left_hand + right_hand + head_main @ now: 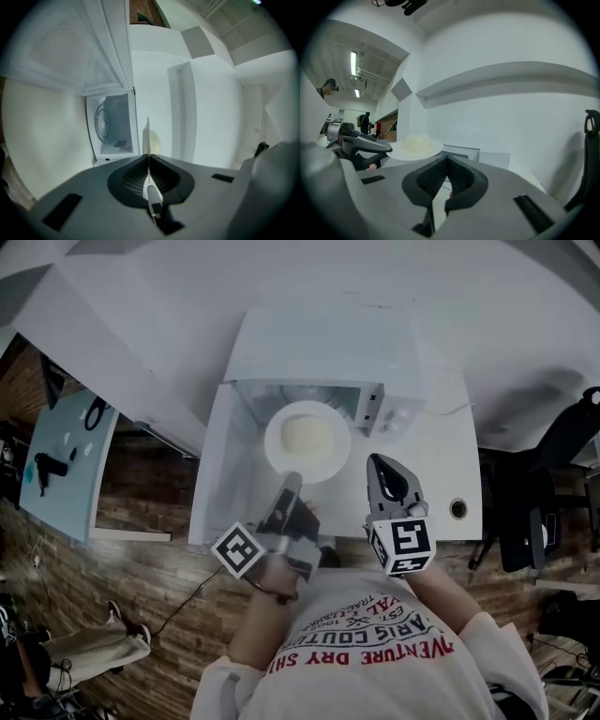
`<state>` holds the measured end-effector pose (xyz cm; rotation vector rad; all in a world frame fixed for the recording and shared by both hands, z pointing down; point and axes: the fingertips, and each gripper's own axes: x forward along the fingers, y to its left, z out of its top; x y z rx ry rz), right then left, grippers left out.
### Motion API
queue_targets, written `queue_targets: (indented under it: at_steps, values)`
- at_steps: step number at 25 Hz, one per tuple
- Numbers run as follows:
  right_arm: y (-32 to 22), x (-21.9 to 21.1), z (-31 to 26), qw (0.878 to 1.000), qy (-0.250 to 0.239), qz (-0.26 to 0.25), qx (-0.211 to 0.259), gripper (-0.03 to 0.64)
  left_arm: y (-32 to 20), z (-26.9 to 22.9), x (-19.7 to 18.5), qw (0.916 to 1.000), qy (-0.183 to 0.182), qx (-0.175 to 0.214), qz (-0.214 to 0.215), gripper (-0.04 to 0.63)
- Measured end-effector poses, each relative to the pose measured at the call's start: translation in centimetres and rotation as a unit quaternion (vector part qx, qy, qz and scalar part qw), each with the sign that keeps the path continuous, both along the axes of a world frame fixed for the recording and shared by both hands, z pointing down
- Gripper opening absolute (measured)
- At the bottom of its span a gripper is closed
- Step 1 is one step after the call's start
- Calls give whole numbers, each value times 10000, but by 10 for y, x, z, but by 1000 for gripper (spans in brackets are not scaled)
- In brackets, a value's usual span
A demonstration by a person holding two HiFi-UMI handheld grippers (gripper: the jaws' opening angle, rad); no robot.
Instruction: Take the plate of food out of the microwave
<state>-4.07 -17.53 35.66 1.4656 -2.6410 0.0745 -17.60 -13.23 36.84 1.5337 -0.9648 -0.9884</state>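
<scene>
A white plate with a pale mound of food hangs level in front of the open white microwave. My left gripper is shut on its near rim. In the left gripper view the plate shows edge-on between the closed jaws, with the food beside it and the microwave's empty cavity behind. My right gripper stands to the right of the plate, shut with nothing in it. From the right gripper the plate and the left gripper show at left.
The microwave door hangs open to the left of the plate. The white table has a cable hole at right. A black chair stands at right, a light blue bench with tools at left.
</scene>
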Motion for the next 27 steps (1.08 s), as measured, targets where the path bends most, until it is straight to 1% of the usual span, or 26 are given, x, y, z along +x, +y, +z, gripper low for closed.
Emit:
queue_targets:
  at_steps: [9,19,27]
  values:
    - [2,-3,-7,9999,16,-8,101,11,0,-6,-2,10000,-56,52,34,15]
    - [4,-2,-4,9998,155,34,92,11,3,-6,0,9999,-71,61,102,15]
    - [9,-1,-2,9998,196,16,101,11,5,-5,4,9999,8,60,127,15]
